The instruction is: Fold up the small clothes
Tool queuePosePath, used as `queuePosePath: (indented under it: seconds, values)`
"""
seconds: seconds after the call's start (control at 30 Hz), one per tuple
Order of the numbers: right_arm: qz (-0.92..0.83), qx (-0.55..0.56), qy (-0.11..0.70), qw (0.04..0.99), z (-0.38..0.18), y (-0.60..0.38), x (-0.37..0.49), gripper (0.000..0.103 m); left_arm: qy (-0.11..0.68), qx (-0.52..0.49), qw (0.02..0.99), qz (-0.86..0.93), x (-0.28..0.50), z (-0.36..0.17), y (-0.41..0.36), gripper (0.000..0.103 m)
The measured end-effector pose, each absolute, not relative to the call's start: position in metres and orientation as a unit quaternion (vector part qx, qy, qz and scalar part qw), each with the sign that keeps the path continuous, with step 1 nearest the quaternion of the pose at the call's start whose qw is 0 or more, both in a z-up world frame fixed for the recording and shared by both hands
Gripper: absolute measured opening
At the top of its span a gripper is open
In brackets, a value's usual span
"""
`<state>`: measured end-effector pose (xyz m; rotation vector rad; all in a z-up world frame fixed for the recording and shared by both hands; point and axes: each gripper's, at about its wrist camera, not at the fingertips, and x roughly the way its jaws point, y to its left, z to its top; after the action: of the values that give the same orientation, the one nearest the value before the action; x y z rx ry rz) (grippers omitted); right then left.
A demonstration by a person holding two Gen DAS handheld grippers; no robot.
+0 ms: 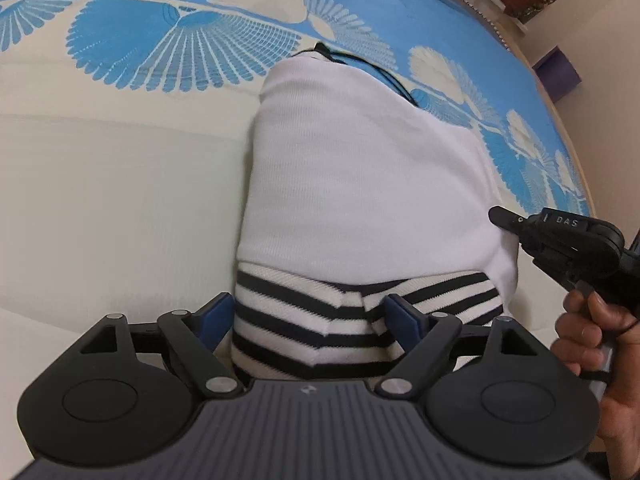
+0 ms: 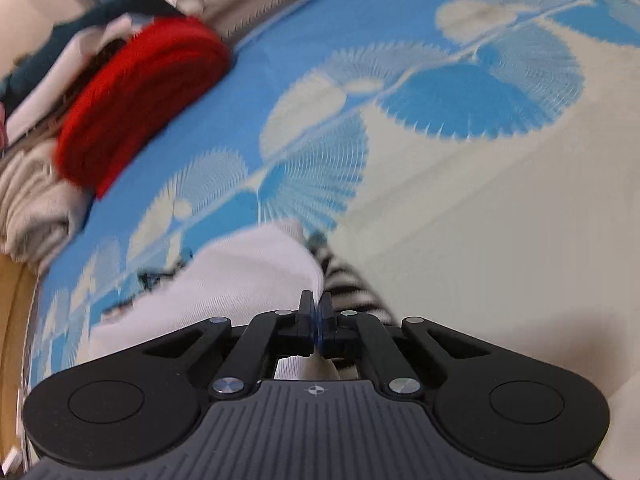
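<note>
Left gripper [image 1: 308,316] apart over garment's [image 1: 360,184] striped hem [image 1: 304,320]. Right gripper [image 2: 316,312] together, maybe pinching white edge; can't confirm. Mid-fold; next, grab hem.

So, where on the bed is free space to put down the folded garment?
Free: the cream part of the bedspread left of the white and striped garment. Also free: the blue fan-pattern band beyond it. Crowded: the bed edge with the red knit and beige clothes.

Left wrist view: close above striped end of white garment [image 1: 360,184], looking steeply down along it toward far blue-patterned part of bedspread [image 1: 120,168]. Right wrist view: blurred, low over same garment's side edge [image 2: 256,276], facing red folded cloth [image 2: 136,108] beyond. Shared: garment, bedspread.
</note>
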<state>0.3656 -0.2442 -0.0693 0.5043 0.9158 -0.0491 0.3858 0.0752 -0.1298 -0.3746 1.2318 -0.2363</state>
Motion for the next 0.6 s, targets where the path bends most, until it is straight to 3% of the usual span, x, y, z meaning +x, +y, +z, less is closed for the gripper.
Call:
queuePosePath:
  seconds: [0.1, 0.17, 0.23, 0.3, 0.43, 0.53, 0.6]
  values:
    - [-0.022, 0.212, 0.431, 0.877, -0.061, -0.236, 0.363, 0.012, 0.578, -0.202, 0.783, -0.108, 0.389, -0.135, 0.081, 0.088]
    - [-0.028, 0.224, 0.430, 0.874, -0.059, -0.240, 0.358, 0.054, 0.580, -0.220, 0.777, -0.107, 0.391, -0.138, 0.085, 0.088]
    - [-0.024, 0.240, 0.432, 0.869, -0.059, -0.246, 0.355, 0.065, 0.583, -0.235, 0.771, -0.108, 0.393, -0.142, 0.088, 0.088]
    - [-0.007, 0.239, 0.449, 0.861, -0.063, -0.252, 0.351, 0.066, 0.582, -0.242, 0.769, -0.109, 0.395, -0.144, 0.088, 0.087]
    - [0.015, 0.217, 0.507, 0.834, -0.082, -0.248, 0.349, 0.067, 0.544, -0.211, 0.803, -0.121, 0.396, -0.133, 0.081, 0.068]
    - [0.014, 0.213, 0.510, 0.833, -0.083, -0.248, 0.344, 0.065, 0.508, -0.179, 0.833, -0.128, 0.397, -0.121, 0.076, 0.067]
    - [0.019, 0.233, 0.513, 0.826, -0.083, -0.249, 0.340, 0.058, 0.505, -0.165, 0.838, -0.121, 0.398, -0.122, 0.074, 0.069]
